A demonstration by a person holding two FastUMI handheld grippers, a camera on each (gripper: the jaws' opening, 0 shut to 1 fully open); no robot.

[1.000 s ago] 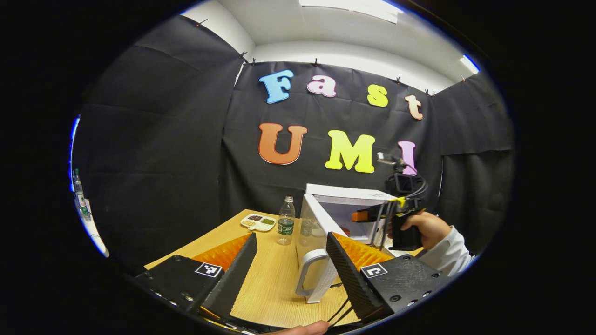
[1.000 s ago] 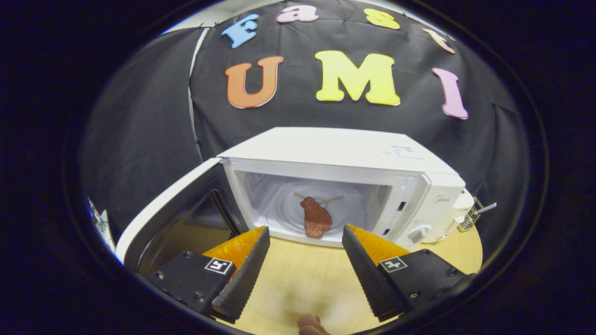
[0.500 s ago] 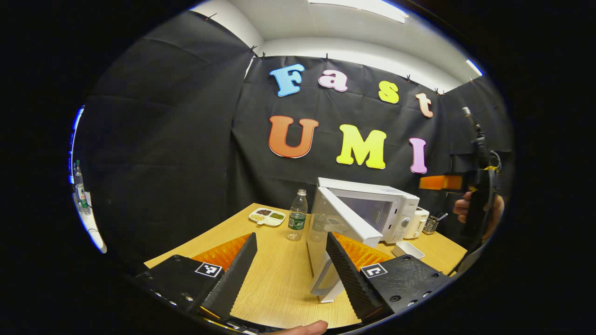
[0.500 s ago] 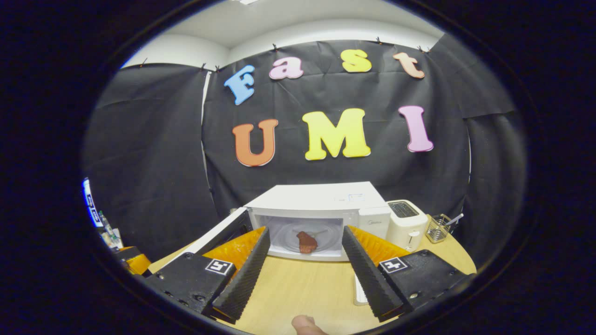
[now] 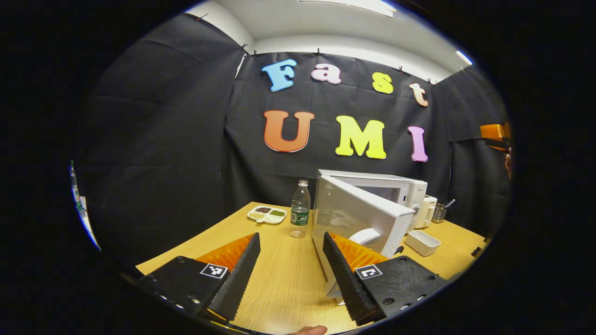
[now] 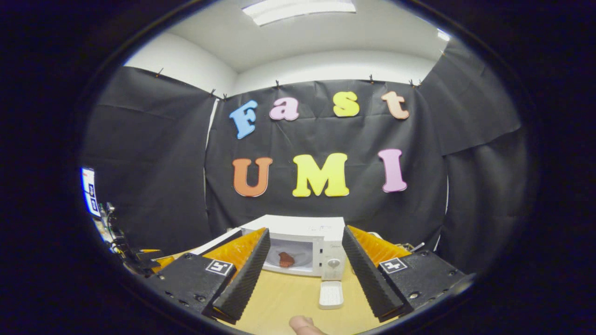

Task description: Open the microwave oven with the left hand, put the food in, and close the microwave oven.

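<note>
Fingers of the left gripper [image 5: 288,272] stand spread and empty beside the microwave door [image 5: 358,216], which has swung from wide open to roughly half shut over the last second. The food [image 6: 286,259] lies inside the microwave [image 6: 302,244] on the counter [image 5: 279,279]. The right gripper [image 6: 302,274], also spread and empty, has drawn well back, so only closing remains.

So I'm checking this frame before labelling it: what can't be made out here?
- Left gripper view: the microwave door swings across the cavity, hiding the food.
- Left gripper view: whether the left gripper touches the door; its own finger covers the spot.
- Right gripper view: the food is too small to identify.
- Left gripper view: the right gripper is cut off at the edge.
</note>
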